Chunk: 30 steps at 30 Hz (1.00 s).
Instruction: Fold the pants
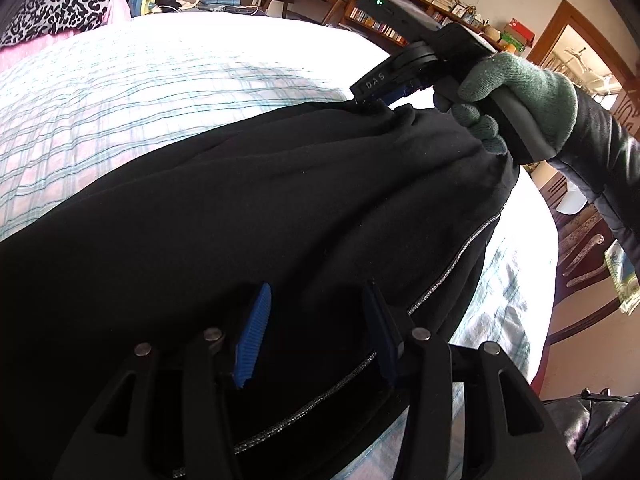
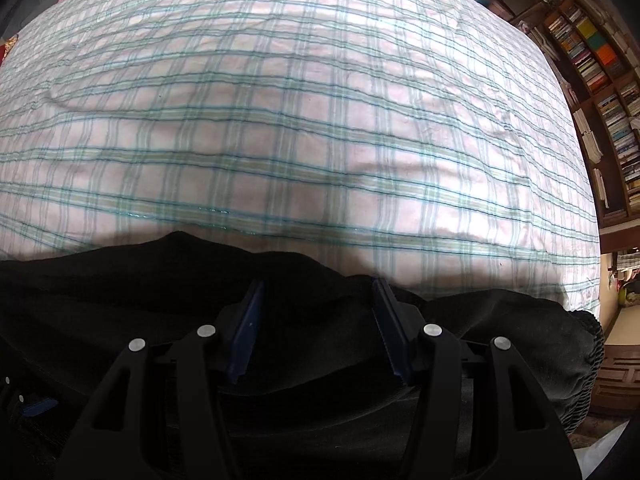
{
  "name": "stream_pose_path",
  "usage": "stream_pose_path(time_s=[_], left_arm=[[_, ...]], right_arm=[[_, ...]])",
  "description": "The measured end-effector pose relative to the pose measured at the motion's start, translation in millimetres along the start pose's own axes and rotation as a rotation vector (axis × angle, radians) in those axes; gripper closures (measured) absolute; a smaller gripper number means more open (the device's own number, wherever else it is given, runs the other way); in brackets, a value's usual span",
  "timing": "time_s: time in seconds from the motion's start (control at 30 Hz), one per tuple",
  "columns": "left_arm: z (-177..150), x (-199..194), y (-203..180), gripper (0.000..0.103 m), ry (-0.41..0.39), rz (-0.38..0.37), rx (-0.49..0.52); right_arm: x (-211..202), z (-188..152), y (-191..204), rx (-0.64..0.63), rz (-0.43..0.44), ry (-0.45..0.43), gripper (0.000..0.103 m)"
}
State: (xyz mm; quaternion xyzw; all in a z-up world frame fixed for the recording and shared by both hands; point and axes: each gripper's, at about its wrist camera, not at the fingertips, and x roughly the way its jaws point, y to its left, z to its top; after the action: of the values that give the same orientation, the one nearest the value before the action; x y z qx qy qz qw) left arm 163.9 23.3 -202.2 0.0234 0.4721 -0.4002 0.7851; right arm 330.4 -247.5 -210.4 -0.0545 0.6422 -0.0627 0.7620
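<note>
One pair of black pants (image 1: 248, 208) lies on the plaid bedsheet (image 1: 120, 92), a silver stripe (image 1: 452, 268) running down its side. My left claw (image 1: 316, 328) hangs over the cloth with its two blue pads spread, nothing between them. My right claw (image 2: 316, 328) is spread too, fingers at the pants' edge (image 2: 180, 264). From the left wrist, its body reads "DAS" (image 1: 375, 81), my green-gloved hand (image 1: 520, 100) gripping it. One bookshelf (image 2: 600, 80) stands full of books.
</note>
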Motion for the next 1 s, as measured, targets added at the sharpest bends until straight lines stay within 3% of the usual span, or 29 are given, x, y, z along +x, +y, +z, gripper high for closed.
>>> stream_pose_path(time_s=[0.07,0.1,0.13,0.2,0.4,0.57,0.63,0.83,1.0], left_arm=[[-0.3,0.1,1.4,0.055,-0.002,-0.006,-0.004],[-0.5,0.8,2.9,0.054,-0.003,-0.008,-0.005],[-0.8,1.3,3.6,0.054,-0.002,-0.01,-0.006],[-1.7,1.0,5.4,0.054,-0.003,-0.013,-0.007],[-4.0,0.1,4.6,0.054,-0.007,-0.005,-0.004],[-3.9,2.8,0.4,0.053,0.002,0.004,-0.001],[-2.9,4.0,-1.0,0.053,0.007,0.006,-0.002],[-0.6,2.8,-1.7,0.05,0.023,-0.005,-0.025],[-1.3,5.8,-8.6,0.049,0.028,0.026,-0.005]], right_arm=[[1.0,-3.2,-5.0,-0.006,0.005,0.014,0.061],[-2.1,-4.6,-8.7,0.005,0.01,0.005,0.08],[-7.0,-6.2,-12.5,0.025,-0.006,-0.016,0.09],[-19.5,-6.3,-18.8,0.05,-0.03,-0.075,0.093],[-20.6,13.1,-17.3,0.123,-0.054,-0.149,0.095],[5.5,19.7,-23.9,0.209,0.016,-0.132,0.095],[9.9,15.4,-35.8,0.261,0.072,-0.135,0.093],[-4.7,-1.3,-83.6,0.445,0.35,-0.173,0.088],[-22.5,-17.5,-97.4,0.471,0.434,-0.228,0.075]])
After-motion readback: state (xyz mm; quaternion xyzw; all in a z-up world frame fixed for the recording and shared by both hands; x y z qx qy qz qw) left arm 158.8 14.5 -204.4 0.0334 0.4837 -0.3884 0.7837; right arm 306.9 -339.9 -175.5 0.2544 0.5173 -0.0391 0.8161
